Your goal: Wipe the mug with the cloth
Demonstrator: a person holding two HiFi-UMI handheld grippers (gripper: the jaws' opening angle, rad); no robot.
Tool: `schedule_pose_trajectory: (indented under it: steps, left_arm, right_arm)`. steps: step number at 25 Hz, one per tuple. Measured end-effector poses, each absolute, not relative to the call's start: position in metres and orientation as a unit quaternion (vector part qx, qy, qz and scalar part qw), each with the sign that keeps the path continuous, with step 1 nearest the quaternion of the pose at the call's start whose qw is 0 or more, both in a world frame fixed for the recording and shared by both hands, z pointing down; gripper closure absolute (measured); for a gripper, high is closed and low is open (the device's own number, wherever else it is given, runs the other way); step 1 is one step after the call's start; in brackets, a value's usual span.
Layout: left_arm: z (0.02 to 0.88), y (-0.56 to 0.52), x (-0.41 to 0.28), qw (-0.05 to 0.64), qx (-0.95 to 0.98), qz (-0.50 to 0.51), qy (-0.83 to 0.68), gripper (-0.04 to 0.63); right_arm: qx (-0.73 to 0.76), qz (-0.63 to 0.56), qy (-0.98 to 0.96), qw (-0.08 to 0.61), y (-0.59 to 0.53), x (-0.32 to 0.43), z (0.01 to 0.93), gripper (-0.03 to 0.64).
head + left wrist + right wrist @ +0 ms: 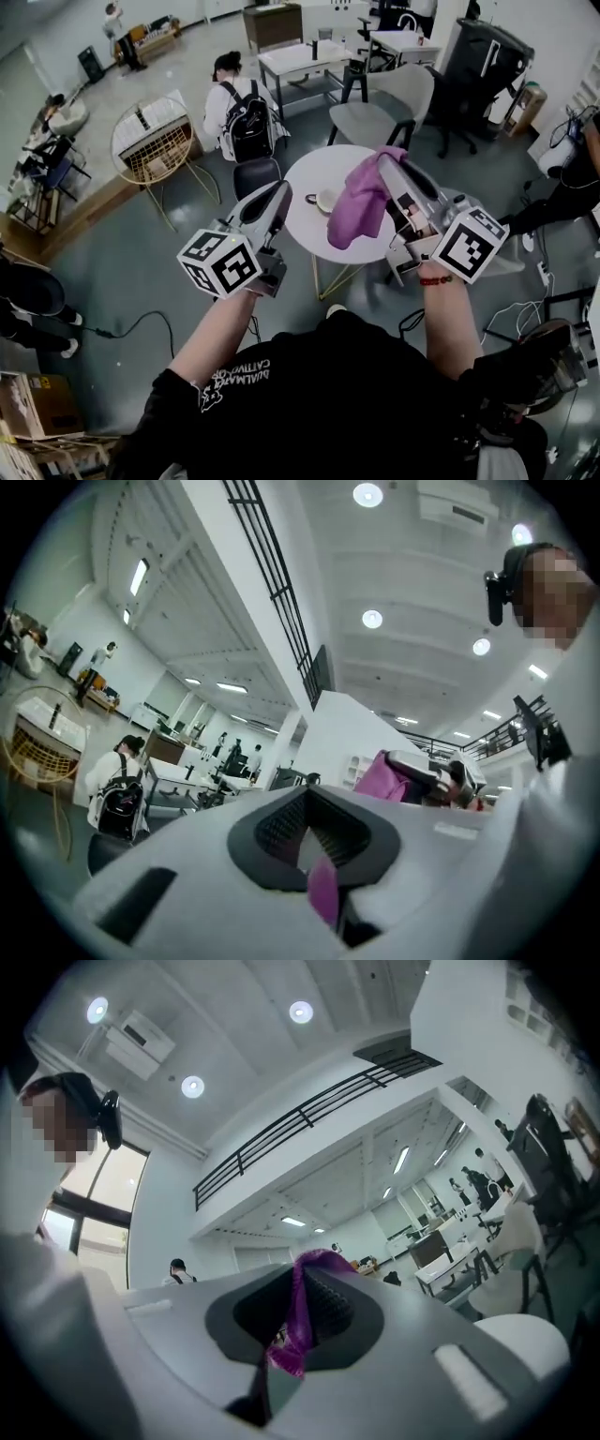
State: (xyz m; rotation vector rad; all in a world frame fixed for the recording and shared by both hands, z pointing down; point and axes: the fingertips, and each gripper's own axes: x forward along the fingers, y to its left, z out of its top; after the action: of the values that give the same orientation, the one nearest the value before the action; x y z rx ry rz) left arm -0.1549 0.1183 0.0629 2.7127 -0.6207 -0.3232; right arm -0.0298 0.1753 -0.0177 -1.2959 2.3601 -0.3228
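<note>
Both grippers are raised high above a round white table. A white mug stands on that table, partly behind the cloth. My right gripper is shut on a purple cloth, which hangs down from its jaws in front of the table. My left gripper is shut, with no cloth on it in the head view. A small pink strip shows low between its jaws; I cannot tell what it is. The left gripper view also catches the right gripper with the cloth.
A person with a black backpack sits on a stool behind the table. A wicker chair stands at the left and a grey armchair at the back right. Cables lie on the floor, and cardboard boxes sit at the lower left.
</note>
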Motion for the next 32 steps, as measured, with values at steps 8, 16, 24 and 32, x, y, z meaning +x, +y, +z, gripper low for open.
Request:
schedule_pose_trajectory:
  steps: [8, 16, 24, 32]
  left_arm:
    - [0.02, 0.159, -0.155, 0.103, 0.973, -0.1, -0.181, 0.569]
    - [-0.002, 0.232, -0.113, 0.066, 0.981, -0.076, -0.167, 0.598]
    - [-0.007, 0.284, -0.043, 0.028, 0.976, -0.074, -0.203, 0.598]
    - [0.042, 0.331, -0.016, 0.084, 0.958, -0.05, -0.271, 0.598]
  right_arm:
    - [-0.463, -0.075, 0.865, 0.179, 0.204, -0.034, -0.045, 0.588]
    - [-0.468, -0.052, 0.869, 0.148, 0.252, 0.007, -0.056, 0.588]
    - [-0.469, -0.066, 0.874, 0.112, 0.303, 0.075, -0.031, 0.589]
    - [-0.488, -0.099, 0.866, 0.055, 0.349, 0.132, 0.02, 0.591]
